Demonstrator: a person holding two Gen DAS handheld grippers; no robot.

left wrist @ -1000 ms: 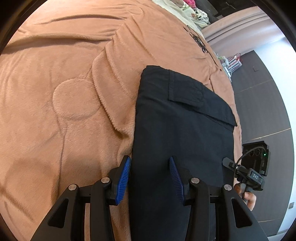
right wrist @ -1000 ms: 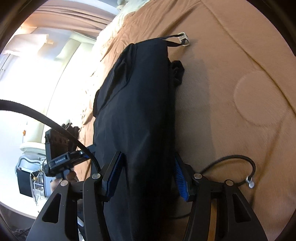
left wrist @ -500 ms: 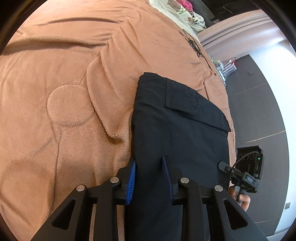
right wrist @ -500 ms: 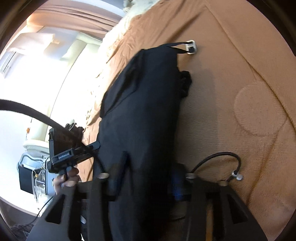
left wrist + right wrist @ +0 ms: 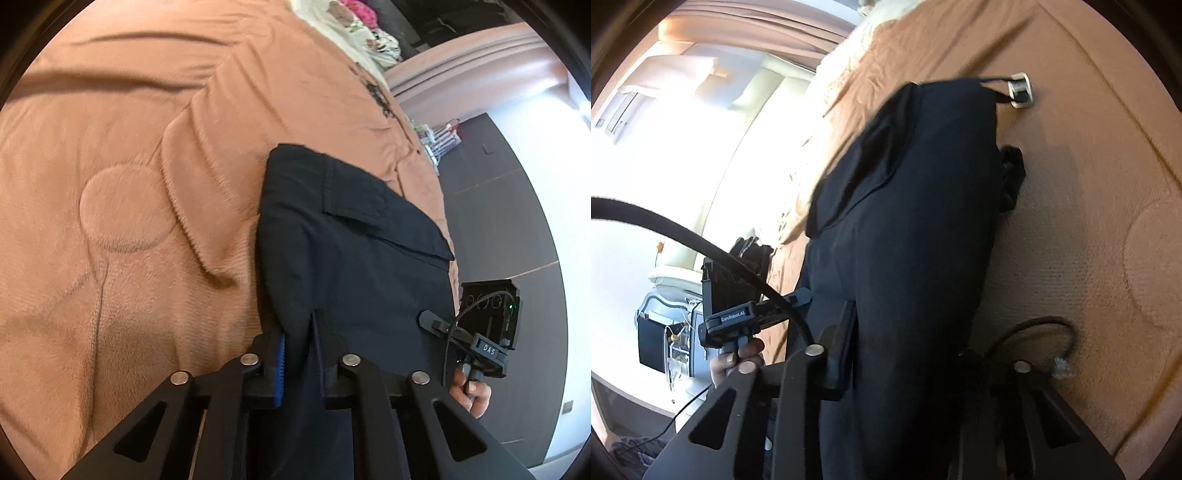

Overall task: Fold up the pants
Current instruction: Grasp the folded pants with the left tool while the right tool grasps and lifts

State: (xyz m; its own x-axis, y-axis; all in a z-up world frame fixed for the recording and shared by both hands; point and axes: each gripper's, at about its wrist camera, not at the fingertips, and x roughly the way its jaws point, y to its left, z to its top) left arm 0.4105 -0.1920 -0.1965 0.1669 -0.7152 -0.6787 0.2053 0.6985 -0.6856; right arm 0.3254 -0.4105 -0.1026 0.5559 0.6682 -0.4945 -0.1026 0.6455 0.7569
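Note:
Dark navy pants lie folded lengthwise on an orange-brown blanket, a flapped pocket facing up. My left gripper sits at the near end. Its jaws are closing, and a raised ridge of the fabric is pinched between the blue pads. In the right wrist view the pants run away from me, with a strap and pale buckle at the far end. My right gripper is closing too, around a thick bunch of cloth. Its right finger is hidden behind the cloth.
A hand holding the other gripper's handle shows at the bed edge in each view. A black cable loops on the blanket. Light clothes lie at the far end. Dark floor runs along the bed.
Both grippers' jaws have drawn in from wide open onto the near end of the pants. The fabric between the left pads has bunched into a ridge.

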